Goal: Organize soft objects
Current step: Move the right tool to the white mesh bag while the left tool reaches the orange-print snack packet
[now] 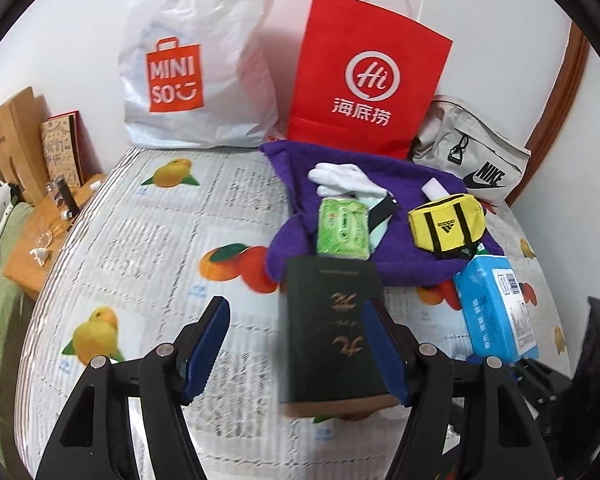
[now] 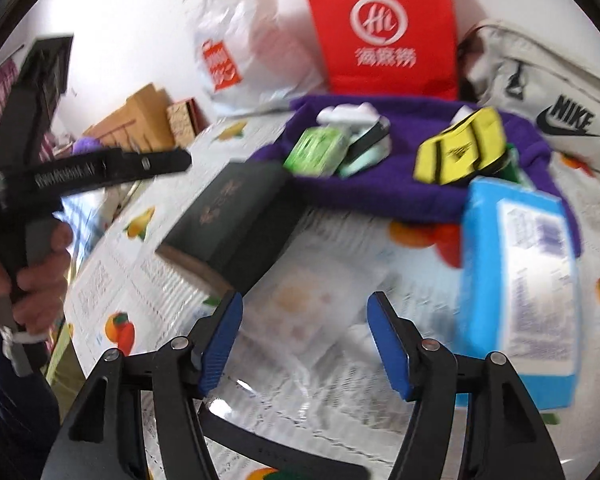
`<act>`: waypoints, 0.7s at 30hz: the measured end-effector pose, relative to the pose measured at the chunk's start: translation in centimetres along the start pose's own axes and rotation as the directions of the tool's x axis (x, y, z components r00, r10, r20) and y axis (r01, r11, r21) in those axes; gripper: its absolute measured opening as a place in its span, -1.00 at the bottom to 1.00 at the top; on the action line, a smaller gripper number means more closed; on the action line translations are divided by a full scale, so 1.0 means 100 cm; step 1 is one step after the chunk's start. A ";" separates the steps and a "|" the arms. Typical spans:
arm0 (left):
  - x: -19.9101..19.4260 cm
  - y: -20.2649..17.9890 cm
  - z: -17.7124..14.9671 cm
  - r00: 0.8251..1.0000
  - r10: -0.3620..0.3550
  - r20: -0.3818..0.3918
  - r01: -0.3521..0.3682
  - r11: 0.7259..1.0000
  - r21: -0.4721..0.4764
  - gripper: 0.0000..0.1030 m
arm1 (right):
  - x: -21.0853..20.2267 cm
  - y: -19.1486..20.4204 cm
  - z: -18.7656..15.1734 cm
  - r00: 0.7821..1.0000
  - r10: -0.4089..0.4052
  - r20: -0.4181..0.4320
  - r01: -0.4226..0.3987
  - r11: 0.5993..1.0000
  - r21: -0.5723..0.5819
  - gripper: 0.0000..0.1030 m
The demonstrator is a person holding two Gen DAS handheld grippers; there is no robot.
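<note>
Just ahead of the right hand-held gripper (image 2: pixel 304 336), spread and empty, the blue tissue pack (image 2: pixel 520 292) lies lengthwise off its right finger, farther from the left.

Both hand-held grippers, left (image 1: pixel 296 344) and right (image 2: pixel 305 338), gape open
</note>
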State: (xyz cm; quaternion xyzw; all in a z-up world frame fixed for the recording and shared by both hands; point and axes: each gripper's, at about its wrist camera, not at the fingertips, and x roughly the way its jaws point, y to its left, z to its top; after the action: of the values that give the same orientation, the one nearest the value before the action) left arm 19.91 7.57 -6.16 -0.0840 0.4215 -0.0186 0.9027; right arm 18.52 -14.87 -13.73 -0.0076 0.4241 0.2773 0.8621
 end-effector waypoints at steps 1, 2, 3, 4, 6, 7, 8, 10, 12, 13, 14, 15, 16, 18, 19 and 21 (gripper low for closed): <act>0.000 0.004 -0.002 1.000 0.003 -0.003 -0.003 1.000 -0.007 0.30 | 0.006 0.004 -0.002 1.000 -0.004 -0.008 0.004 1.000 -0.013 0.25; -0.001 0.009 -0.004 1.000 0.004 -0.005 -0.004 1.000 -0.015 0.30 | 0.011 0.008 -0.004 1.000 -0.005 -0.015 0.004 1.000 -0.027 0.25; -0.001 0.011 -0.006 1.000 0.005 -0.008 -0.005 1.000 -0.016 0.30 | 0.016 0.013 -0.006 1.000 -0.005 -0.022 0.004 0.999 -0.043 0.25; -0.001 0.014 -0.007 1.000 0.008 -0.014 -0.008 1.000 -0.016 0.30 | 0.021 0.018 -0.009 1.000 -0.006 -0.029 0.004 0.998 -0.062 0.25; -0.002 0.016 -0.010 1.000 0.015 -0.021 -0.016 1.000 -0.008 0.30 | 0.031 0.025 -0.013 0.999 -0.022 -0.043 0.018 0.996 -0.085 0.26; -0.004 0.017 -0.011 1.000 0.018 -0.019 -0.018 1.000 -0.002 0.30 | 0.036 0.028 -0.014 0.998 -0.034 -0.051 0.029 0.995 -0.097 0.26; -0.005 0.017 -0.012 1.000 0.020 -0.015 -0.020 1.000 0.002 0.30 | 0.041 0.031 -0.016 0.998 -0.042 -0.052 0.036 0.993 -0.110 0.26; -0.007 0.018 -0.012 1.000 0.023 -0.012 -0.023 1.000 0.003 0.30 | 0.044 0.034 -0.019 0.998 -0.056 -0.042 0.050 0.990 -0.129 0.23; -0.009 0.019 -0.012 1.000 0.023 -0.008 -0.023 1.000 0.001 0.30 | 0.042 0.033 -0.022 0.997 -0.074 -0.037 0.068 0.989 -0.133 -0.16; -0.010 0.019 -0.012 1.000 0.023 -0.007 -0.023 1.000 0.001 0.30 | 0.040 0.032 -0.023 0.996 -0.076 -0.040 0.070 0.989 -0.130 -0.32; -0.010 0.018 -0.013 1.000 0.025 -0.008 -0.025 1.000 0.001 0.30 | 0.038 0.029 -0.024 0.996 -0.073 -0.047 0.067 0.990 -0.123 -0.61; -0.011 0.018 -0.014 1.000 0.026 -0.008 -0.026 1.000 0.001 0.30 | 0.036 0.026 -0.025 0.997 -0.056 -0.061 0.049 0.993 -0.109 -0.82; -0.011 0.016 -0.015 1.000 0.023 -0.009 -0.023 1.000 0.004 0.30 | 0.033 0.022 -0.027 0.997 -0.030 -0.074 0.023 0.995 -0.093 -0.85; -0.011 0.013 -0.019 1.000 0.023 -0.014 -0.023 1.000 0.011 0.30 | 0.025 0.020 -0.032 0.997 -0.008 -0.082 0.001 0.997 -0.080 -0.90; -0.011 0.011 -0.020 1.000 0.024 -0.015 -0.024 1.000 0.013 0.30 | 0.021 0.020 -0.036 0.997 -0.001 -0.079 -0.006 0.997 -0.082 -0.92; -0.012 0.008 -0.025 1.000 0.024 -0.016 -0.024 1.000 0.018 0.30 | 0.013 0.024 -0.043 0.998 0.008 -0.068 -0.014 0.996 -0.089 -0.95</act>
State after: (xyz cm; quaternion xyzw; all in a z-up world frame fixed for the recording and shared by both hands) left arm 17.22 8.11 -6.92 -0.0708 0.4297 -0.0123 0.9001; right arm 14.91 -13.31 -16.94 -0.0534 0.4403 0.3002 0.8445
